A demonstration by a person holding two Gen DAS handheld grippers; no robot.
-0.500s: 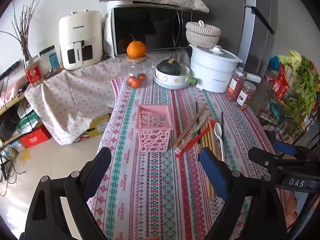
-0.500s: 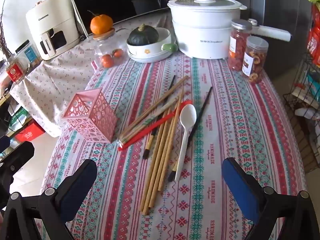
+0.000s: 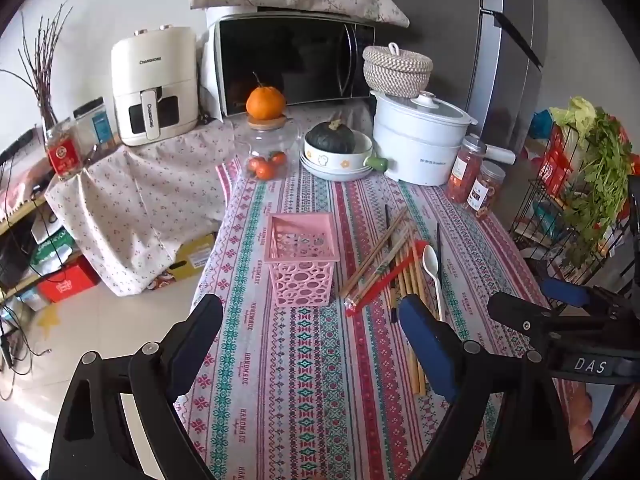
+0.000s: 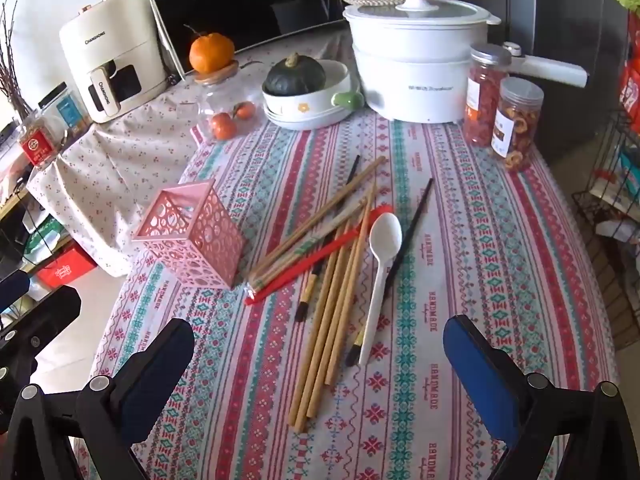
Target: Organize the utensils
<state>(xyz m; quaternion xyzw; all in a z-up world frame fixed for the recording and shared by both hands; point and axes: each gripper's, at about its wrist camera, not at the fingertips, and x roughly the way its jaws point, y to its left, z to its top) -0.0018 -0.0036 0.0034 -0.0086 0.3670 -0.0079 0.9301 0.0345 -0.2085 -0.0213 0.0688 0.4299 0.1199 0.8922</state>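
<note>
You hold two black two-finger grippers above a table covered by a striped, patterned tablecloth (image 4: 472,240) in red, teal and white. Your left gripper (image 3: 308,336) has its jaws spread wide with nothing between them; it hovers over the cloth, just in front of a square pink plastic basket with round cut-outs (image 3: 301,258). The basket stands upright and looks empty. Your right gripper (image 4: 320,354) is also spread wide and grips nothing; it hangs over the near ends of the loose utensils.

The utensils lie in a loose heap on the cloth, just to the right of the basket. A bundle of long tan wooden chopsticks (image 4: 336,304) runs toward you, with a few more crossing diagonally toward the far side of the table. A long red plastic utensil (image 4: 316,258) lies slanted across them, its near end close to the basket's base. A white plastic spoon (image 4: 382,264) rests bowl-up beside the wooden sticks, its handle pointing toward you. Two thin black chopsticks (image 4: 412,224) with tan ends lie among the heap, one touching the spoon's right side.

At the far end of the table stand a white lidded electric pot (image 4: 416,60), a white bowl holding a dark green squash (image 4: 296,76), a glass jar topped by an orange (image 4: 211,53), and two clear jars of dried snacks (image 4: 516,124).
</note>
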